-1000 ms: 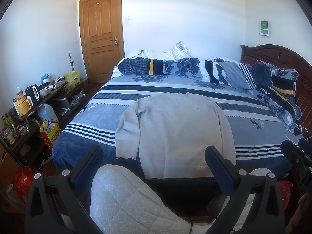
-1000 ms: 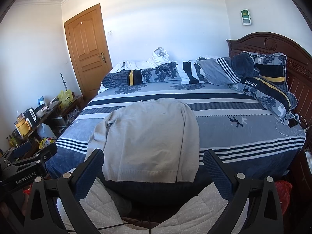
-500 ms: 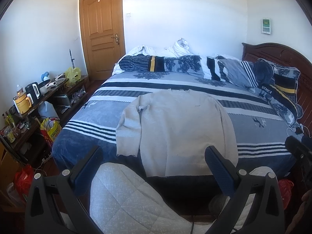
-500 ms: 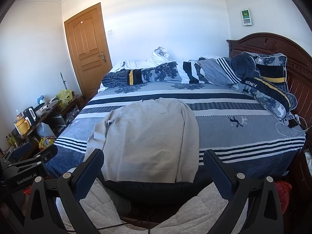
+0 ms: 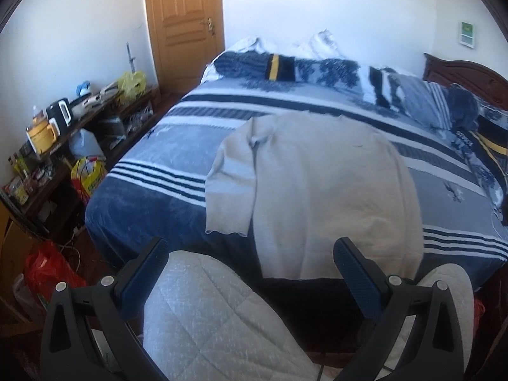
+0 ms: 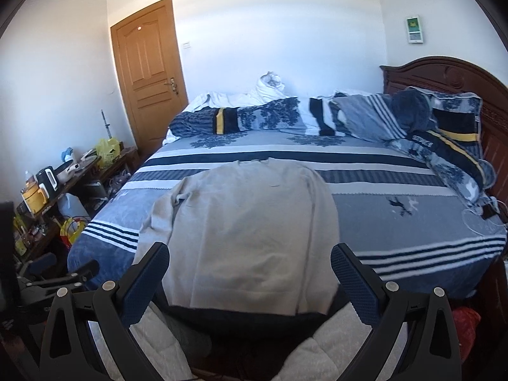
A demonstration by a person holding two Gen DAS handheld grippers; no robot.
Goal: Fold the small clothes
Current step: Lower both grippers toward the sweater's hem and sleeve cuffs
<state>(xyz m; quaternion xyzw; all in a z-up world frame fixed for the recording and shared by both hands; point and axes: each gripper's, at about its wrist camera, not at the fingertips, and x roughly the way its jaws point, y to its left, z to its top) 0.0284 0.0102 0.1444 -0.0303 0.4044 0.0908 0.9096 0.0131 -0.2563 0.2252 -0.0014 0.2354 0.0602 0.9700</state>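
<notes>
Since a second ago the left gripper (image 5: 250,273) has dipped and drawn closer to the bed, so the sweater fills more of its view; the right gripper (image 6: 249,270) has edged in only slightly. Both have their fingers spread wide apart, with nothing between them.

Ahead of both tools lies the beige sweater (image 5: 320,197), spread flat on the bed (image 6: 397,222). Its long axis runs straight away from the grippers — hem nearest, at the mattress edge just beyond the fingertips, collar farthest. One sleeve (image 5: 228,187) lies folded down along the body on the left gripper's side, its cuff well short of the hem. My read is that the left gripper is the nearer one for that sleeve, and the right for the hem's far corner.

Underneath is a soft blue-and-white striped bedspread, likely to bunch if pinched too deep. Beyond the sweater sits a row of pillows (image 6: 365,117) — then a wooden door (image 6: 149,73) off to the left, a cluttered low shelf (image 5: 63,127) along that wall, and a dark headboard (image 6: 444,73) to the right.
</notes>
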